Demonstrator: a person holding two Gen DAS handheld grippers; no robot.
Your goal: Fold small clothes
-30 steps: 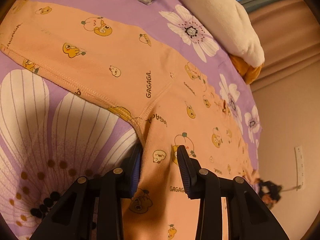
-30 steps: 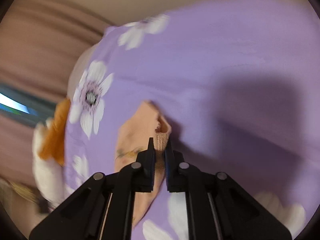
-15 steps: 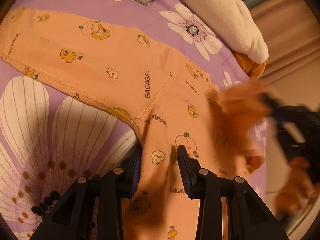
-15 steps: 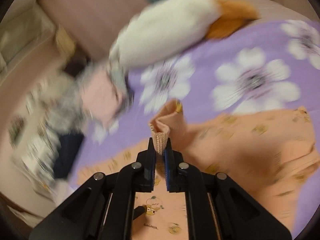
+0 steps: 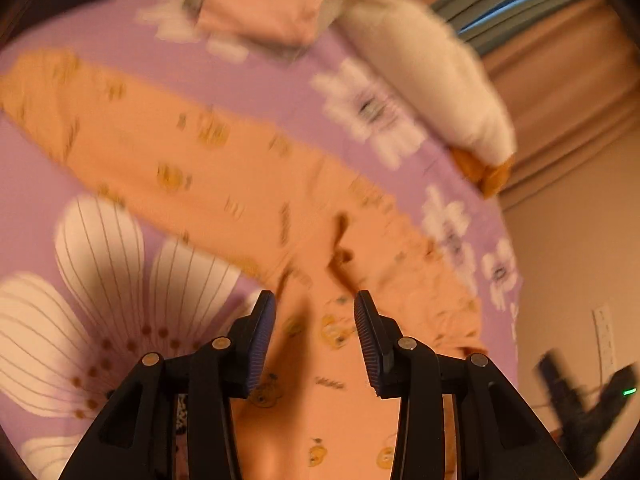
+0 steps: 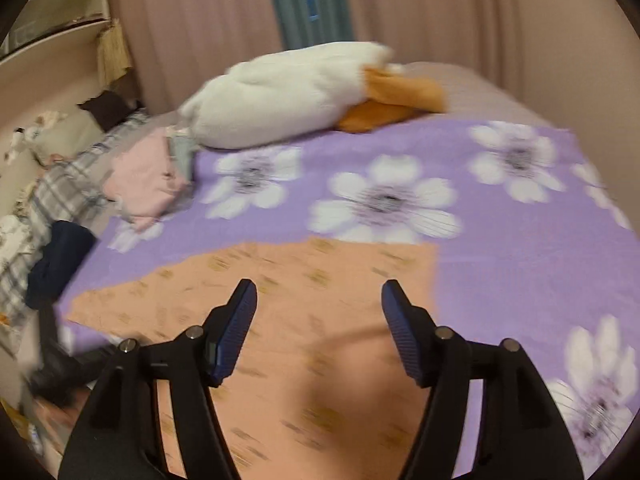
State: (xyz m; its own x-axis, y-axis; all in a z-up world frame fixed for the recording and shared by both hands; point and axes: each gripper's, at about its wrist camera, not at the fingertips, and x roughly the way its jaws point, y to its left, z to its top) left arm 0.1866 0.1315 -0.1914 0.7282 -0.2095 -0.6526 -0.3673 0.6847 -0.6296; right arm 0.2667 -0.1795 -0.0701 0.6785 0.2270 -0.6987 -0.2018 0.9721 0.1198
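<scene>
R gripper (image 6: 318,320): jaws just opened, nothing btwn, fold dropped | L gripper (image 5: 315,334): part-open above cloth, no grip | orange printed pants (image 6: 280,304): flat on purple floral sheet (image 6: 520,264), leg laid over for fold | pink folded garment (image 6: 144,184) set aside near white plush (image 6: 288,92)

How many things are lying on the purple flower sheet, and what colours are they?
Orange: 1, the orange pyjama piece spread flat.
Pink: 1, the pink folded clothes, partly on the sheet's far corner.
White with orange: 1, the plush toy at the far edge.
Total: 3 things around the purple sheet.
</scene>
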